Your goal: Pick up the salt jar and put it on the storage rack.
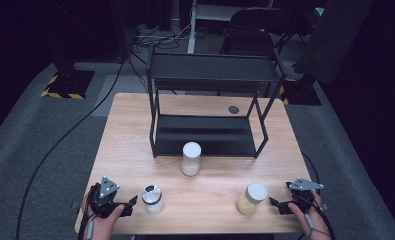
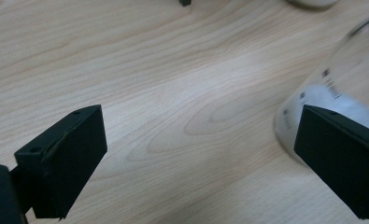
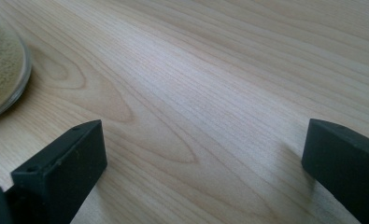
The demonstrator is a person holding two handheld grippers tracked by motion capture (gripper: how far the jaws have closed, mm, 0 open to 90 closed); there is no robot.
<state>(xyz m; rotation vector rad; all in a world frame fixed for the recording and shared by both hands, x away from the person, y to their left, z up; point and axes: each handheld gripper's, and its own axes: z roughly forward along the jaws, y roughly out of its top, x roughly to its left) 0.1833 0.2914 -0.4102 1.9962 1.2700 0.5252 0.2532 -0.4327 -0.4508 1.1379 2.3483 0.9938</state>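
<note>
Three jars stand on the wooden table (image 1: pixel 135 130). A clear jar with a silver lid (image 1: pixel 152 198) is at the front left, with my left gripper (image 1: pixel 131 205) just left of it, open and empty. In the left gripper view that jar (image 2: pixel 327 93) shows beyond the right jaw, and bare wood lies between the jaws of the left gripper (image 2: pixel 198 158). A jar of tan grains with a white lid (image 1: pixel 252 198) stands front right; my right gripper (image 1: pixel 275 204) is open beside it. Its glass base (image 3: pixel 4 70) appears left of the right gripper (image 3: pixel 203 158). A white jar (image 1: pixel 191 158) stands mid-table.
A black two-tier metal rack (image 1: pixel 210 107) takes up the back half of the table, its lower shelf just behind the white jar. A small dark disc (image 1: pixel 233 109) lies on the wood behind it. Black chairs and cables are on the floor beyond.
</note>
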